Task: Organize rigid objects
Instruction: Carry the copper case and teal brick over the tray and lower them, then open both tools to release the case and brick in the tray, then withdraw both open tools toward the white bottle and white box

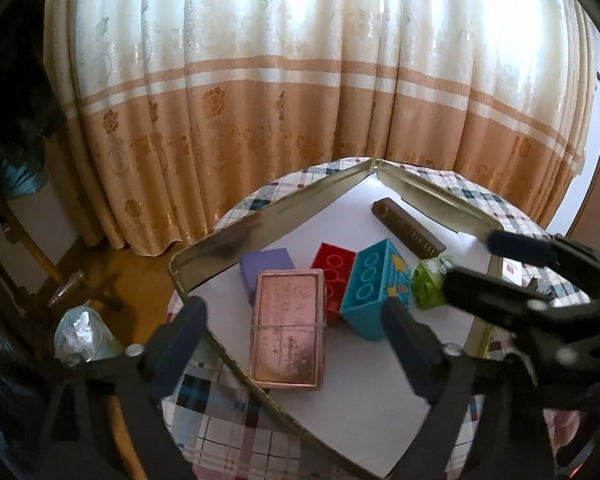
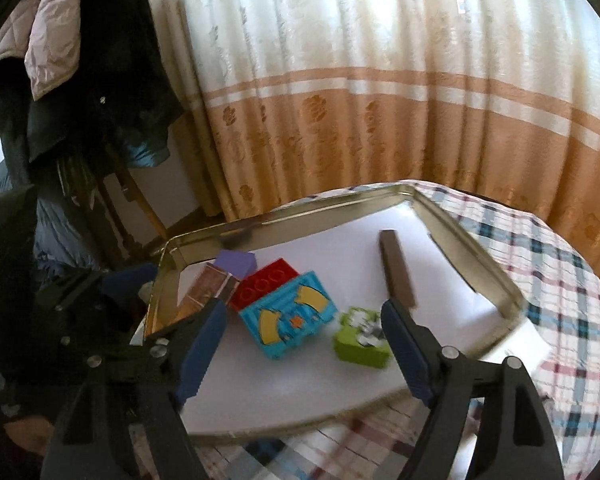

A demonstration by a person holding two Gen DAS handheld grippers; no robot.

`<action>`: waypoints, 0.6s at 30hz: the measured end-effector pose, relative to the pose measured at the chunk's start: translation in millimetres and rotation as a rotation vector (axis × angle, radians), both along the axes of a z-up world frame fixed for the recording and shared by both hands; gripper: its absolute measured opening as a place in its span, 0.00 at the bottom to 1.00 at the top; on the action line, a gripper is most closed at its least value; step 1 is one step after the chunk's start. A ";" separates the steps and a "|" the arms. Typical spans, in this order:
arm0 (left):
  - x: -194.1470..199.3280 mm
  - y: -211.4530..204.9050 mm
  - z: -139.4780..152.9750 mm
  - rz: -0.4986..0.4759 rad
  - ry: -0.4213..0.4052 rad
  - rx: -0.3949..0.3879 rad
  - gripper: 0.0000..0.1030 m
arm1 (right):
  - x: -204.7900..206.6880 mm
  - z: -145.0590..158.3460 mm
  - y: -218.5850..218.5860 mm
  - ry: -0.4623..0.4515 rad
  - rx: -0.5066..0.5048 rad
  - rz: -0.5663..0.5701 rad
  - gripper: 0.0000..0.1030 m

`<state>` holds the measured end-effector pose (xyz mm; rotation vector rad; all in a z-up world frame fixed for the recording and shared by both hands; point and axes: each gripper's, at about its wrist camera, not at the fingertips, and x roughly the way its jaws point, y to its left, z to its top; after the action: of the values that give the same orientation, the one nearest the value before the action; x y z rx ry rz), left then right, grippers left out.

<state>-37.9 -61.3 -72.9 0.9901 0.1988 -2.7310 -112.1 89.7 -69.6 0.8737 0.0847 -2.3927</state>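
Note:
A metal tray lined in white holds the objects. A pink-copper flat box lies at its near left, leaning on a purple block and a red brick. Beside them are a blue brick, a green brick and a brown bar. My left gripper is open, astride the pink box, pads clear of it. My right gripper is open over the tray, with the blue brick and green brick between its fingers; the green one sits close to the right finger.
The tray rests on a plaid tablecloth on a round table, with a cream and orange curtain behind. A wooden chair hung with dark clothes stands left. A clear crinkled container sits below the table's left edge.

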 end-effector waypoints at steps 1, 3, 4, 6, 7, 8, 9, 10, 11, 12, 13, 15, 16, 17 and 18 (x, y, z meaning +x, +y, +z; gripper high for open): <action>1.0 -0.7 0.4 0.002 0.006 0.010 0.90 | 2.6 0.2 7.4 -0.003 -0.012 -0.012 0.79; 1.9 0.4 1.7 0.000 0.011 0.018 0.90 | 9.4 0.2 24.8 -0.006 -0.032 -0.040 0.79; 2.8 1.8 2.7 -0.002 0.016 0.019 0.91 | 13.6 0.7 33.4 -0.003 -0.038 -0.055 0.79; 4.8 4.8 4.7 -0.006 0.029 0.022 0.97 | 22.7 1.6 52.6 0.001 -0.051 -0.092 0.79; 6.4 7.4 5.7 -0.010 0.037 0.024 0.98 | 26.8 2.3 61.6 0.003 -0.058 -0.111 0.79; 7.6 10.1 6.1 -0.018 0.041 0.025 0.98 | 32.0 2.6 74.0 0.006 -0.064 -0.137 0.79; 8.6 14.4 6.8 -0.033 0.043 0.026 0.98 | 35.0 2.6 83.0 0.007 -0.067 -0.155 0.79; 9.2 17.6 7.3 -0.042 0.045 0.023 0.98 | 37.0 2.6 92.3 0.009 -0.069 -0.173 0.79; 9.4 21.0 7.9 -0.050 0.046 0.019 0.98 | 39.8 2.2 101.5 0.009 -0.068 -0.195 0.79; 10.2 24.9 8.6 -0.061 0.049 0.014 0.98 | 42.3 1.2 110.1 0.011 -0.065 -0.217 0.79; 11.0 28.5 9.8 -0.071 0.051 0.011 0.98 | 45.1 -0.2 119.6 0.010 -0.067 -0.240 0.80; 12.2 34.3 11.6 -0.087 0.054 0.006 0.98 | 47.6 -2.6 133.9 0.000 -0.076 -0.275 0.80; 12.6 37.6 12.5 -0.096 0.054 0.006 0.98 | 49.2 -4.4 141.5 -0.006 -0.081 -0.296 0.80; 12.5 40.4 13.3 -0.104 0.050 0.012 0.98 | 50.8 -6.5 149.4 -0.012 -0.084 -0.318 0.80; 12.4 43.6 14.2 -0.116 0.045 0.022 0.98 | 51.7 -8.3 155.0 -0.017 -0.083 -0.335 0.80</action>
<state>-25.6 -17.7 -58.7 0.9760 0.1853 -2.8634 -60.4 244.7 -77.9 0.9295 -0.1807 -2.6737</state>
